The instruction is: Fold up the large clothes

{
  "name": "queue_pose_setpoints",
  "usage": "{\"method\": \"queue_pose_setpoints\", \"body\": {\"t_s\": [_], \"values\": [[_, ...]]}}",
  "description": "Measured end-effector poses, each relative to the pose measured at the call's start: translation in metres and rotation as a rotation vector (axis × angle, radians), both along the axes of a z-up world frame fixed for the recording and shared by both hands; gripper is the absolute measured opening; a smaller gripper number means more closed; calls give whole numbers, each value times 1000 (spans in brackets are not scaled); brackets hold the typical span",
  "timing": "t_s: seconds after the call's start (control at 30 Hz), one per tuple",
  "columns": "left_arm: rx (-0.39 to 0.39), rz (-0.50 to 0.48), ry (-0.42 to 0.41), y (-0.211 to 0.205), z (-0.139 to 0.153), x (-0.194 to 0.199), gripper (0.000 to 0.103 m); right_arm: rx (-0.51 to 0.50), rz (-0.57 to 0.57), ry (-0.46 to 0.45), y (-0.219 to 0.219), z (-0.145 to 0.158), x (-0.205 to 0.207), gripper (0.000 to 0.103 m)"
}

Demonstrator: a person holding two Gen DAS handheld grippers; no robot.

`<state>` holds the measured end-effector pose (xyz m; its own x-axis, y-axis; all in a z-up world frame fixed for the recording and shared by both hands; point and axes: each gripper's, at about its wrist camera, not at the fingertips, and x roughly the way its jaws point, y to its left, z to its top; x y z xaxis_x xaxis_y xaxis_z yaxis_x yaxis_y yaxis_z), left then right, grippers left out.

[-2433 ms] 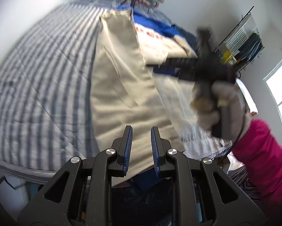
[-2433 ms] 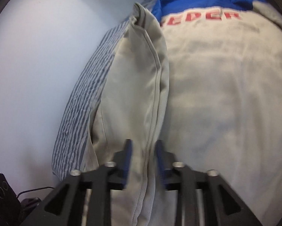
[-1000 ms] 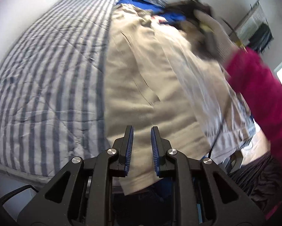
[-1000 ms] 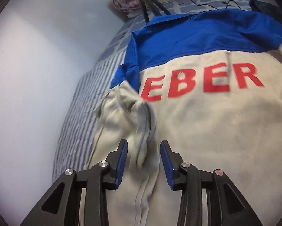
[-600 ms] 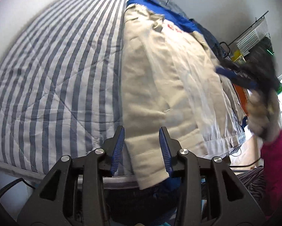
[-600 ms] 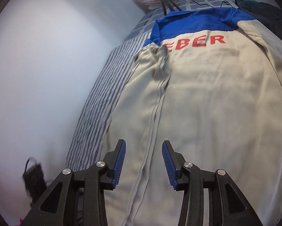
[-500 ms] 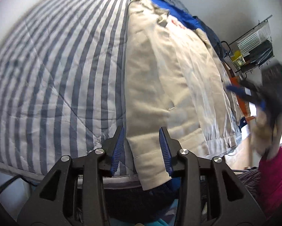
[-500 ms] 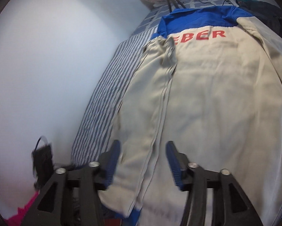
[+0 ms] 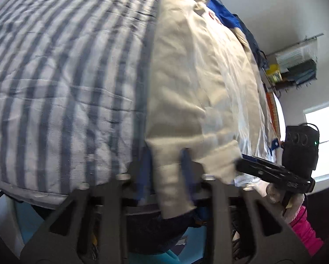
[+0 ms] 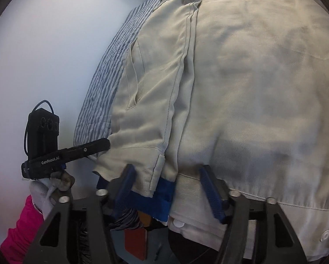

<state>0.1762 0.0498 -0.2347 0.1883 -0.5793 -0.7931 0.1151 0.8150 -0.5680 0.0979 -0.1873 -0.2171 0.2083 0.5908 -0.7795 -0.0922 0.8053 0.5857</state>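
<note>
Both claws [image 9: 166, 165] straddle jacket hem [image 10: 164, 182].

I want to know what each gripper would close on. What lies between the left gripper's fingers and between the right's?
In the left wrist view, the left gripper straddles the beige jacket's folded hem corner. In the right wrist view, the right gripper straddles its blue-trimmed hem.

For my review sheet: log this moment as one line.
left gripper: closing around jacket hem | right gripper: closing at hem, grip unclear | bed: jacket flat
</note>
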Motion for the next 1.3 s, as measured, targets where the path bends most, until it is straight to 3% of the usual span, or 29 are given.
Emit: {"method": "queue_pose_setpoints", "body": {"t_s": [0.1,0.2,0.27,0.4,0.47,0.6,0.7,0.8,0.9,1.03,1.13,1.3], "values": [[95,-30,-74,-11,10,-6,12,26,33,9,9,-2,-2,12],[92,-11,-119,-5,27,-10,11,117,-8,18,9,7,-5,6],[155,-45,-154,-8,31,-14,11,157,-13,-2,8,12,-8,5],[276,-103,-164,-27,16,-17,14,30,37,18,20,-11,-14,5],[279,-104,-178,-28,21,-18,14,0,69,-12,23,-2,-14,6],[248,-41,-232,-16,44,-19,14,-40,147,-83,23,28,-19,21],[177,-12,-318,-18,66,-22,14,-101,153,-189,10,59,-27,23],[174,-54,-358,-40,68,-17,14,-169,129,-266,-7,76,-28,23],[167,-118,-344,-65,58,-20,14,-206,94,-316,-23,83,-30,23],[234,-205,-292,-97,29,-25,14,-216,54,-324,-27,79,-25,23],[259,-193,-243,-100,5,-27,14,-230,22,-325,-37,80,-25,23],[293,-206,-253,-106,8,-29,14,-234,-61,-338,-60,80,-26,23]]}}
